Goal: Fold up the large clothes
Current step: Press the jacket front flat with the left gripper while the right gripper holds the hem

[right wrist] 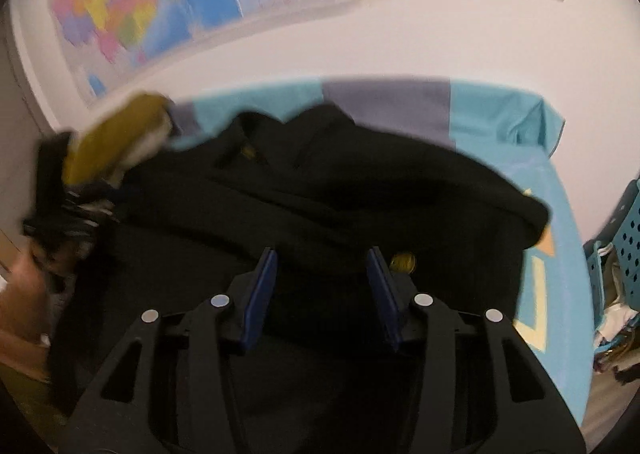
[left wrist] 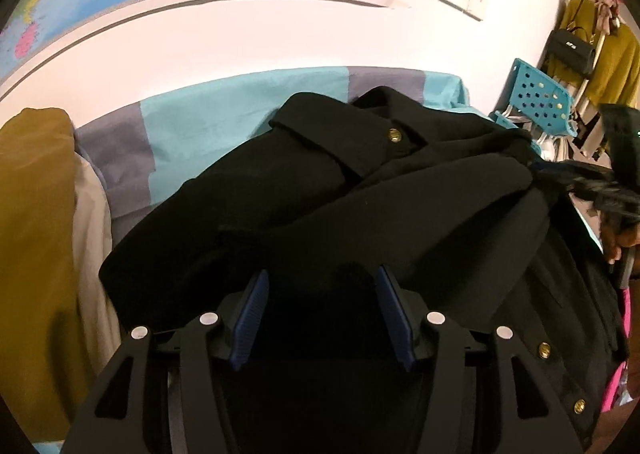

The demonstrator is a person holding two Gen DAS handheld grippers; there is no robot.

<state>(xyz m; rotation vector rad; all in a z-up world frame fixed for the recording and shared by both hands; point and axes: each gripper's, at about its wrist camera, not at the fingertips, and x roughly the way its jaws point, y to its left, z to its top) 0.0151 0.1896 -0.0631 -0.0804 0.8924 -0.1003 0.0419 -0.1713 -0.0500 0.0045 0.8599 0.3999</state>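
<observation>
A: Both grippers agape? Left gripper [left wrist: 322, 274] and right gripper [right wrist: 322, 254]?
B: Yes, pads apart, nothing pinched. Black coat [left wrist: 320, 190] sits under both, bunched on the teal sheet [left wrist: 200, 122].
A: Neighbours?
B: Mustard garment [left wrist: 32, 214] at 9 o'clock.

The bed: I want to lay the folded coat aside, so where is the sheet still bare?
Bare sheet shows between the black coat and the wall, and along the bed's right edge beside the blue stool. The left end is crowded by the mustard garment.
</observation>
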